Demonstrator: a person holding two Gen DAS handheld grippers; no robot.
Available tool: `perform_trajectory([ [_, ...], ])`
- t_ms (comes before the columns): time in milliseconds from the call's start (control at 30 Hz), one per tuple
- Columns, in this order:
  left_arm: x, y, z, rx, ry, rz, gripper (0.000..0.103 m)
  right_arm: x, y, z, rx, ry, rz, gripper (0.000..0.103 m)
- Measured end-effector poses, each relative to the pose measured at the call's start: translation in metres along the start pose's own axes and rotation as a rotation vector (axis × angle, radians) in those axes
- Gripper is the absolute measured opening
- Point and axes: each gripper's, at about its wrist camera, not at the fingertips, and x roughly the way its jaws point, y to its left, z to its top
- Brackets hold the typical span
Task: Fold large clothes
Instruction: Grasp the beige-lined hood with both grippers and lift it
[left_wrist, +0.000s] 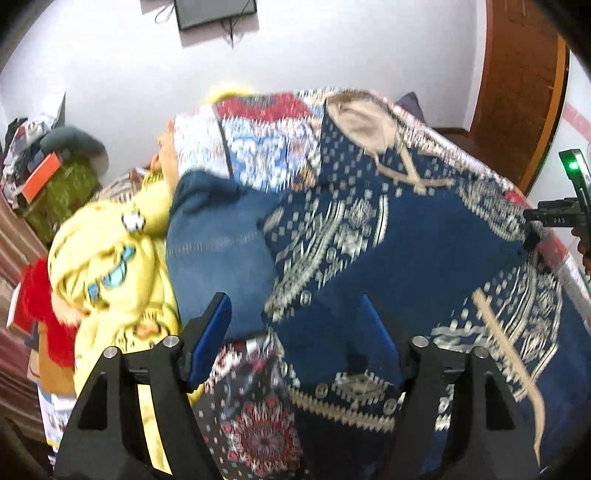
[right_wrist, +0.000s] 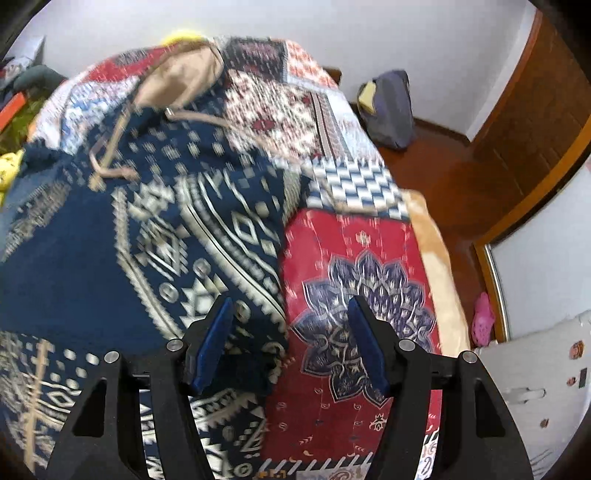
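Note:
A navy hoodie with a cream geometric pattern (left_wrist: 399, 236) lies spread on the patchwork bedspread (left_wrist: 258, 435); its beige-lined hood (left_wrist: 362, 122) points to the far end. My left gripper (left_wrist: 295, 332) is open, its jaws wide apart above the hoodie's left edge, with cloth lying between and over the right finger. My right gripper (right_wrist: 288, 339) is open above the hoodie's right edge (right_wrist: 266, 325), where navy cloth meets the red bedspread panel (right_wrist: 354, 295). The hoodie (right_wrist: 110, 240) fills the left of the right wrist view. The other gripper shows at the right edge of the left wrist view (left_wrist: 565, 218).
A folded pair of jeans (left_wrist: 221, 251) and a yellow cartoon garment (left_wrist: 110, 266) lie left of the hoodie. Red cloth (left_wrist: 44, 314) sits beyond them. A bag (right_wrist: 391, 110) stands on the wooden floor by the wall. A wooden door (right_wrist: 524, 110) is at the right.

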Motion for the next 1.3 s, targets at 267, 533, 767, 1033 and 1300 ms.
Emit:
perform_trajectory([
  [267, 0.014, -0.024, 0.071, 0.042, -0.086, -0.022, 0.073, -0.048, 0.014, 0.044, 0.019, -0.146, 0.123, 0.061],
  [533, 0.068, -0.053, 0.134, 0.039, -0.07, -0.065, 0.082, -0.041, 0.036, 0.093, 0.042, -0.234, 0.191, 0.073],
  [767, 0.147, -0.051, 0.166, -0.04, 0.017, -0.102, 0.082, 0.025, 0.049, 0.13, 0.101, -0.128, 0.266, 0.074],
  [1033, 0.231, -0.043, 0.186, -0.17, 0.095, -0.15, 0.082, 0.109, 0.056, 0.165, 0.198, 0.02, 0.333, 0.074],
  [1300, 0.289, -0.039, 0.201, -0.297, 0.148, -0.202, 0.082, 0.157, 0.07, 0.188, 0.22, 0.068, 0.362, 0.074],
])
